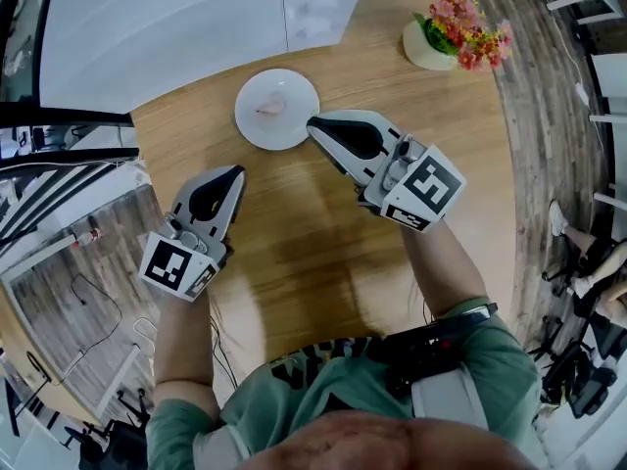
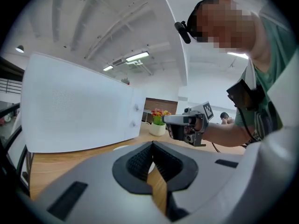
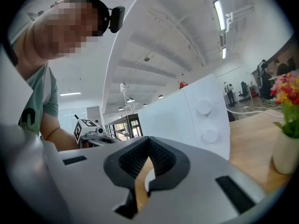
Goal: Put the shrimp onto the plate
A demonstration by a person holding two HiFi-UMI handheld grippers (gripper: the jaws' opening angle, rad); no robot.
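A pink shrimp (image 1: pixel 271 106) lies on the small white plate (image 1: pixel 294 130) at the far side of the round wooden table (image 1: pixel 323 253). My right gripper (image 1: pixel 313 123) is shut and empty, its tip just at the plate's right rim. Nearer and to the left, my left gripper (image 1: pixel 235 171) is shut on nothing and held off the plate. In the left gripper view the jaws (image 2: pixel 151 143) meet, with a sliver of plate (image 2: pixel 120 148) beyond them. The right gripper view shows its jaws (image 3: pixel 148 139) closed together over the plate's edge (image 3: pixel 149 178).
A big white appliance (image 1: pixel 196 27) with two knobs stands along the table's far edge behind the plate. A vase of red and yellow flowers (image 1: pixel 446 32) sits at the far right. The table edge drops off on the left, near the left gripper.
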